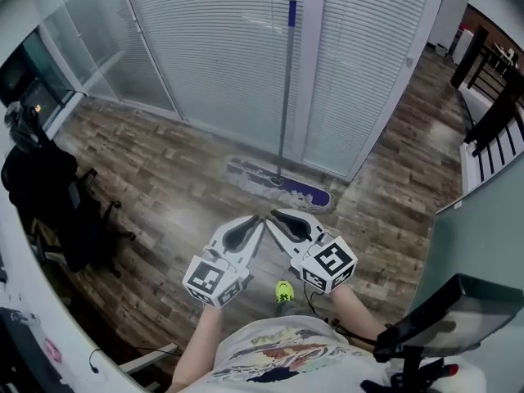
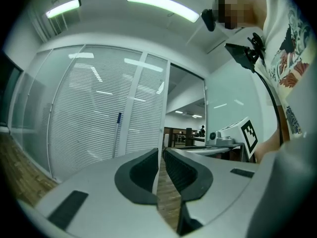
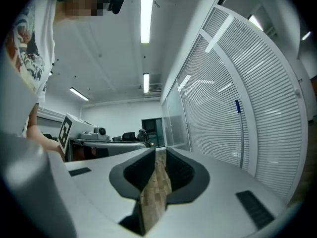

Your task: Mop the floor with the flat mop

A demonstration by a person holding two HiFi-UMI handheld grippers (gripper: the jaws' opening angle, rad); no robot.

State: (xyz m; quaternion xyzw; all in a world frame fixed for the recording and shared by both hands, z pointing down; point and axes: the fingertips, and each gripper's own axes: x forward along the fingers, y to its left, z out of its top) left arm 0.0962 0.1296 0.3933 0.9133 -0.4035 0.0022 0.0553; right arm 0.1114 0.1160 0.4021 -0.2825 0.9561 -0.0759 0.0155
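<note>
The flat mop stands propped against the white post of the blind-covered glass wall. Its purple and white head [image 1: 279, 184] lies on the wood floor and its grey handle [image 1: 285, 97] with a blue tip rises straight up. My left gripper [image 1: 259, 219] and right gripper [image 1: 273, 215] are held side by side just short of the mop head, tips nearly touching, both shut and empty. In the left gripper view the left gripper [image 2: 161, 155] points level, with the mop handle [image 2: 118, 133] ahead to the left. In the right gripper view the right gripper [image 3: 159, 155] has the handle [image 3: 239, 135] off to its right.
A black office chair with dark clothing on it [image 1: 51, 203] stands at the left. A black screen on a stand [image 1: 449, 313] is at the lower right. Dark wooden furniture [image 1: 491, 97] and a white partition lie at the right. My green shoe [image 1: 284, 290] shows below the grippers.
</note>
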